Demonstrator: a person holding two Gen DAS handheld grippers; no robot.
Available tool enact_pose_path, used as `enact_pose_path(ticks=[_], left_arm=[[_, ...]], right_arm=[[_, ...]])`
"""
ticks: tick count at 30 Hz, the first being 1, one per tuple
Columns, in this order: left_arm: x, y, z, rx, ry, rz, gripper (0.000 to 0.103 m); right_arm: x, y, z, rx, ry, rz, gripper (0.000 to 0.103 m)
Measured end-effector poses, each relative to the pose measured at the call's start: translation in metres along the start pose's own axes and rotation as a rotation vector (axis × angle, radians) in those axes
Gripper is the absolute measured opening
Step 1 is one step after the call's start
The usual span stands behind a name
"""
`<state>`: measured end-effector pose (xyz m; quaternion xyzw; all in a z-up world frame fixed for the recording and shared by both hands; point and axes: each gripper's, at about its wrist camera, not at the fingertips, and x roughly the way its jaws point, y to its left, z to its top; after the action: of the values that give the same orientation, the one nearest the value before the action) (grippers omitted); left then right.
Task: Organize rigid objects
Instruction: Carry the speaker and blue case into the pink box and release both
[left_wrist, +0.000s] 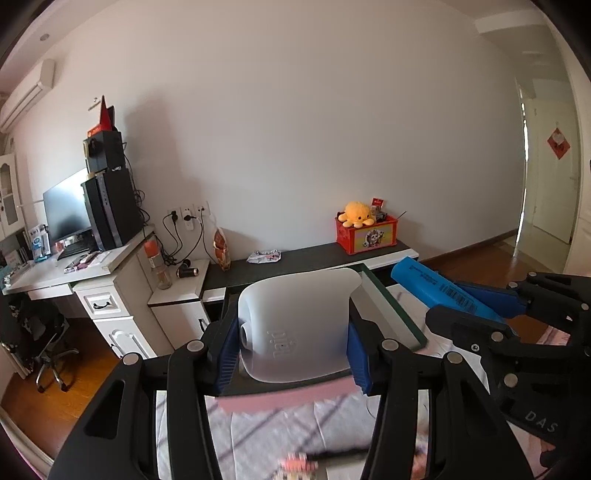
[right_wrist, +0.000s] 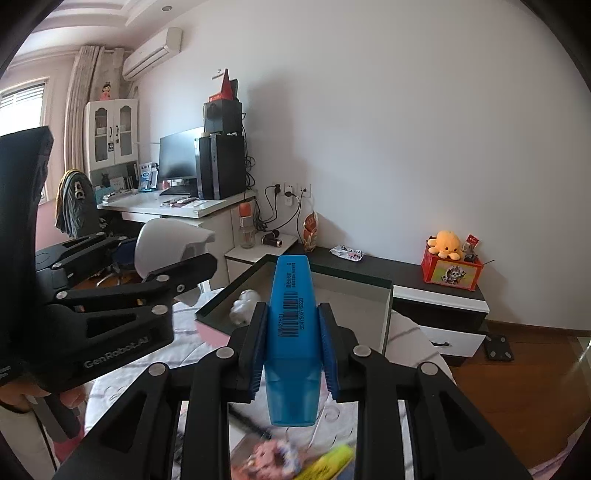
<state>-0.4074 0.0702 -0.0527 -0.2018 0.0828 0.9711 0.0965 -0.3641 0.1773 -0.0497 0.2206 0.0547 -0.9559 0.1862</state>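
My left gripper (left_wrist: 294, 350) is shut on a white rounded plastic object (left_wrist: 295, 317) with embossed lettering, its blue pads pressing both sides. My right gripper (right_wrist: 293, 332) is shut on a blue highlighter (right_wrist: 291, 332) with a barcode, held pointing forward. Both are held in the air near an open dark-rimmed box (right_wrist: 332, 275) with a white inside. The box rim (left_wrist: 391, 306) lies just past the white object. The right gripper (left_wrist: 513, 306) and the highlighter (left_wrist: 432, 284) show at the right of the left wrist view. The left gripper (right_wrist: 177, 266) and the white object (right_wrist: 166, 243) show at the left of the right wrist view.
A white crumpled item (right_wrist: 243, 306) lies inside the box, which rests on a striped bed cover (left_wrist: 295, 424). Blurred small items, one of them yellow (right_wrist: 328, 461), lie on the cover below. Behind are a low dark cabinet (right_wrist: 406, 273) with a red crate (right_wrist: 452, 273) and a desk (left_wrist: 55, 269).
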Motion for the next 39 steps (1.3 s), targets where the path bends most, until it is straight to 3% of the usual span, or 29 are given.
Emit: enact_pose_path(ticks=[10,18,32,37,39], left_arm=[[0.105,-0.002,0.003,0.015,0.135,-0.024,0.051],[0.182,0.004,-0.029,-0.018,0.331,-0.031,0.051],[0.206,0.006,-0.054,0.002,0.424,-0.006,0.053],[0.189,0.012,-0.044,-0.019,0.374,-0.004,0.081],[0.18,0.015,-0.04,-0.015,0.354,0.004,0.083]], right_arm=[[0.09,-0.034,0.008,0.006,0.112,0.001,0.027],[0.151,-0.057,-0.015,0.026,0.245,-0.012,0.027],[0.194,-0.068,-0.046,0.038,0.384,-0.018,0.027],[0.198,-0.066,-0.051,0.044,0.402,-0.014,0.027],[0.197,-0.065,-0.05,0.052,0.402,-0.01,0.027]])
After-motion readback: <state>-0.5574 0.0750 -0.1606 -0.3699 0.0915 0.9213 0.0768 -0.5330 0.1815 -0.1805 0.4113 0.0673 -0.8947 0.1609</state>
